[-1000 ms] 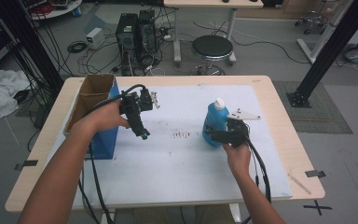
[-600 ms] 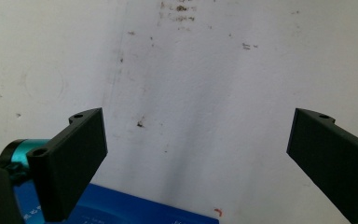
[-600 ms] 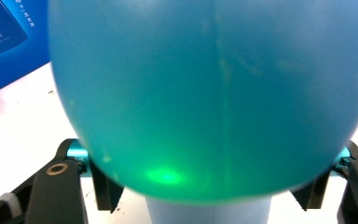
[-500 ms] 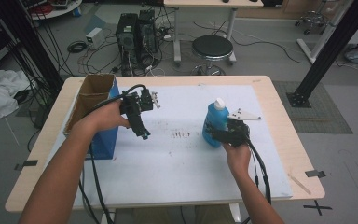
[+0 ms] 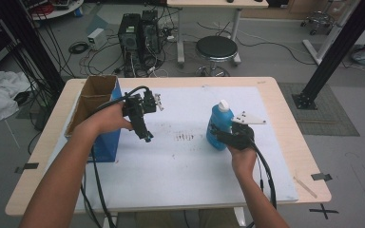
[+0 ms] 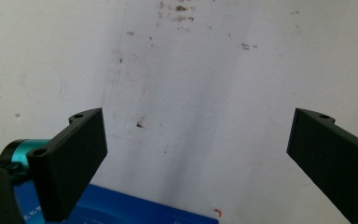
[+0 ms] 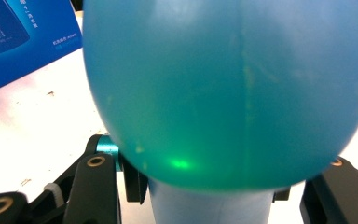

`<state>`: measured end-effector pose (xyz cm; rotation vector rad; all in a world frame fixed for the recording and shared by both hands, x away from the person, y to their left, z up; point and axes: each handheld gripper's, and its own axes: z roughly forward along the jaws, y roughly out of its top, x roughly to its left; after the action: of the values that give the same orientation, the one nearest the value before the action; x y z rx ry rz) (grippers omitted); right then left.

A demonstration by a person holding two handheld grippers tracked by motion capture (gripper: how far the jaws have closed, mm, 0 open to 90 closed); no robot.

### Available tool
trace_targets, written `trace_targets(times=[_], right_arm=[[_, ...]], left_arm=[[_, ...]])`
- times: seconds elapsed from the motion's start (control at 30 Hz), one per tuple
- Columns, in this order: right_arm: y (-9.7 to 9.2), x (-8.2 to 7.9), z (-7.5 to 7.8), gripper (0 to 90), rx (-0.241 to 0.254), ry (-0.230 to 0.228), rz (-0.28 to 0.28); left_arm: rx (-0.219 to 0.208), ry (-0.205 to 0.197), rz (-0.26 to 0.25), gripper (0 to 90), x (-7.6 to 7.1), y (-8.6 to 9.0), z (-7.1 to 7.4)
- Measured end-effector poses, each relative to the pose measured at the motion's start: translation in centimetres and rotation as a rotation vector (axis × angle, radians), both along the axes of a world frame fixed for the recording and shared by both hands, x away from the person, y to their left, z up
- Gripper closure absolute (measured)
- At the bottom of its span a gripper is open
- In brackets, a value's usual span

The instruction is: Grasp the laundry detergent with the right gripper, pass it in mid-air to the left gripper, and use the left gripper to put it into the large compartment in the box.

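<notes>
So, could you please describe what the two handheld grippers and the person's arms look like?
Both grippers are black with flat rectangular jaws and teal fittings. The left gripper trails a looping black cable; the right gripper carries a grey three-cornered plate and its own black cable. The forearms are bare, with no sleeves showing.

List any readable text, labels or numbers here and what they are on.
No text can be read.
Blue box: white print, too small and blurred to read.
Same box at the left gripper view's bottom edge: faint print, unreadable.
Blue bottle: no label visible.
</notes>
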<state>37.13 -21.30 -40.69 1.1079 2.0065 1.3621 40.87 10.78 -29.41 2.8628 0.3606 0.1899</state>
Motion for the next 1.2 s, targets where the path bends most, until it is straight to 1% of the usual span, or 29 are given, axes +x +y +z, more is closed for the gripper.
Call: trace_targets(times=[0.17,0.23,0.27,0.3,0.33,0.4,0.43,0.47,0.57,0.6,0.63,0.67,0.7,0.73,0.77,0.8,0.83,0.9,0.93,0.97,1.07,1.13,1.2], right_arm=[[-0.2,0.0,0.2,44.4,0.0,0.006,0.015],[-0.4,-0.2,0.4,44.5,0.006,0.007,0.025],[-0.6,-0.3,0.9,44.5,0.016,0.005,0.037],[-0.6,-0.3,0.9,44.5,0.016,0.005,0.037],[-0.9,-0.5,1.5,44.5,0.014,0.006,0.064],[-1.1,-0.7,2.0,44.6,0.008,0.009,0.099],[-1.1,-0.7,2.0,44.6,0.008,0.009,0.099],[-1.3,-0.7,2.3,44.6,0.008,0.017,0.118],[-1.8,-1.0,3.1,44.6,0.014,0.023,0.182],[-2.3,-1.2,3.7,44.6,0.022,0.025,0.232],[-2.3,-1.2,3.7,44.6,0.022,0.025,0.232],[-2.8,-1.4,4.3,44.6,0.032,0.028,0.277],[-2.8,-1.4,4.3,44.6,0.032,0.028,0.277],[-3.3,-1.6,5.0,44.6,0.036,0.026,0.327],[-3.3,-1.6,5.0,44.6,0.036,0.026,0.327],[-3.8,-1.7,5.5,44.6,0.034,0.023,0.376],[-3.8,-1.7,5.5,44.6,0.034,0.023,0.376],[-4.1,-1.7,6.0,44.6,0.02,0.016,0.419],[-4.5,-1.7,6.3,44.6,0.018,0.018,0.464],[-4.5,-1.7,6.3,44.6,0.018,0.018,0.464],[-5.0,-1.6,6.5,44.6,0.039,0.028,0.539],[-5.1,-1.6,6.6,44.6,0.037,0.027,0.6],[-4.9,-1.8,6.6,44.6,0.027,0.025,0.643]], left_arm=[[-0.006,-0.002,0.003,4.8,0.0,0.1,0.1],[-0.011,-0.004,0.006,4.8,-0.1,0.2,0.2],[-0.013,-0.004,0.006,4.8,-0.1,0.2,0.3],[-0.012,-0.006,0.005,4.8,-0.1,0.2,0.4],[-0.021,-0.008,0.005,4.8,-0.2,0.2,0.5],[-0.026,-0.011,0.005,4.8,-0.4,0.1,0.7],[-0.026,-0.011,0.005,4.8,-0.4,0.1,0.7],[-0.032,-0.011,0.005,4.8,-0.5,0.1,0.7],[-0.031,-0.012,0.001,4.8,-0.7,0.1,1.0],[-0.034,-0.013,-0.002,4.8,-0.9,0.0,1.2],[-0.034,-0.013,-0.002,4.8,-0.9,0.0,1.2],[-0.044,-0.011,-0.007,4.8,-1.2,-0.1,1.5],[-0.044,-0.011,-0.007,4.8,-1.2,-0.1,1.5],[-0.057,-0.009,-0.017,4.8,-1.6,-0.3,2.0],[-0.057,-0.009,-0.017,4.8,-1.6,-0.3,2.0],[-0.065,-0.011,-0.033,4.8,-1.9,-0.6,2.5],[-0.065,-0.011,-0.033,4.8,-1.9,-0.6,2.5],[-0.069,-0.012,-0.046,4.8,-2.2,-0.9,3.0],[-0.072,-0.012,-0.048,4.8,-2.3,-1.1,3.2],[-0.071,-0.013,-0.051,4.8,-2.5,-1.2,3.4],[-0.066,-0.012,-0.062,4.8,-2.8,-1.6,4.0],[-0.071,-0.004,-0.069,4.8,-3.2,-2.0,4.4],[-0.072,-0.001,-0.075,4.8,-3.4,-2.2,4.6]])
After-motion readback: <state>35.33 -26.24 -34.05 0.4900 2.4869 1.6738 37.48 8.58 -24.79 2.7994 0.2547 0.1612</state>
